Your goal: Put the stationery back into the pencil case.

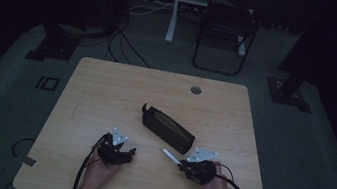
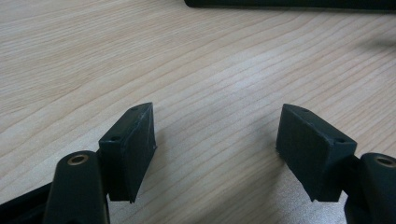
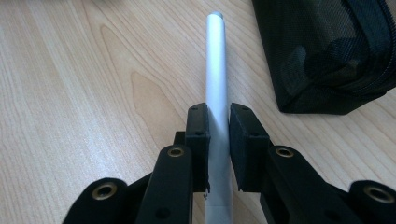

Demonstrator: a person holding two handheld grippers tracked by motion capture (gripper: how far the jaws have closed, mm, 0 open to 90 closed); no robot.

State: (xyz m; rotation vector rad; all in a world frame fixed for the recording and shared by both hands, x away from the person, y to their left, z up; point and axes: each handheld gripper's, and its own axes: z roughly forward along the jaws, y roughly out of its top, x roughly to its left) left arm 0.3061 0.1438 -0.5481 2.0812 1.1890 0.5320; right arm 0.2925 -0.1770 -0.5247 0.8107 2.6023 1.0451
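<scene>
Right gripper [image 3: 218,128] is clamped on a slim white cylindrical pen-like stick [image 3: 216,70]. Pads pinch it near the rear end, so most of the length sticks out ahead of the jaws. My read: gripped that far back so the tip can be fed into something, most likely the black fabric zip pouch [image 3: 327,51] sitting just ahead and to the right of that gripper. From the right gripper view the pouch's zip edge faces this way; can't tell whether it's unzipped. Stick tip stops short of the pouch, not touching it.

In the high view the stick [image 1: 171,156] points from the right gripper [image 1: 181,164] toward the near end of the pouch [image 1: 167,129], which lies diagonally mid-bench, roughly between and ahead of both grippers.

Left gripper [image 2: 217,144] has its jaws moderately apart, nothing between the pads, only bare light wood-grain bench [image 2: 196,70] under them. Pouch edge is well ahead of it. High view shows the left gripper [image 1: 122,154] resting low near the bench. Guess it's parked free to steady the pouch for insertion.
</scene>
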